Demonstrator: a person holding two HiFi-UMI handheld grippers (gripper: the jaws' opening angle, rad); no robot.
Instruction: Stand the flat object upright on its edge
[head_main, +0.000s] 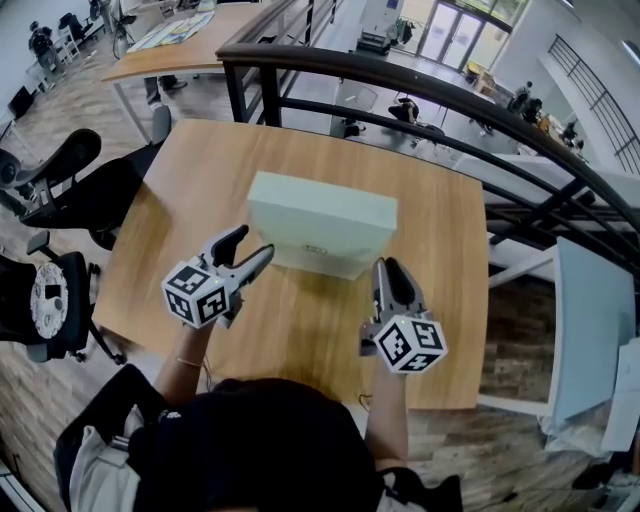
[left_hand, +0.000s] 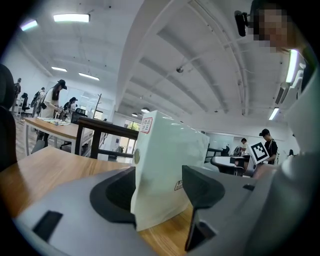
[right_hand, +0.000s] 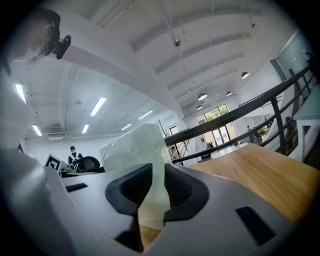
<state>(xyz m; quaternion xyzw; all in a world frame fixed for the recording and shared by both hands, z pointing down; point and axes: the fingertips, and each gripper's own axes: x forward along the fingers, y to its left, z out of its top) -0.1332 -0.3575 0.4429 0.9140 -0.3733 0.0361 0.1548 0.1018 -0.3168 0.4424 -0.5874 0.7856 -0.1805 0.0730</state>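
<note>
A pale green flat box (head_main: 318, 222) stands on edge on the wooden table (head_main: 190, 170), its broad face turned toward me. My left gripper (head_main: 254, 242) is at its lower left corner and open. In the left gripper view, the box (left_hand: 170, 160) rises between the jaws of that gripper (left_hand: 162, 192), with bare wood showing beside the right pad. My right gripper (head_main: 385, 265) is at the box's lower right corner. In the right gripper view, its jaws (right_hand: 157, 187) stand narrow, and the box (right_hand: 135, 145) fills the gap between the pads.
A black railing (head_main: 400, 80) runs behind the table's far edge, with a drop to a lower floor beyond. Office chairs (head_main: 60, 170) stand left of the table. A white panel (head_main: 590, 320) stands to the right. Another desk (head_main: 170, 45) lies far left.
</note>
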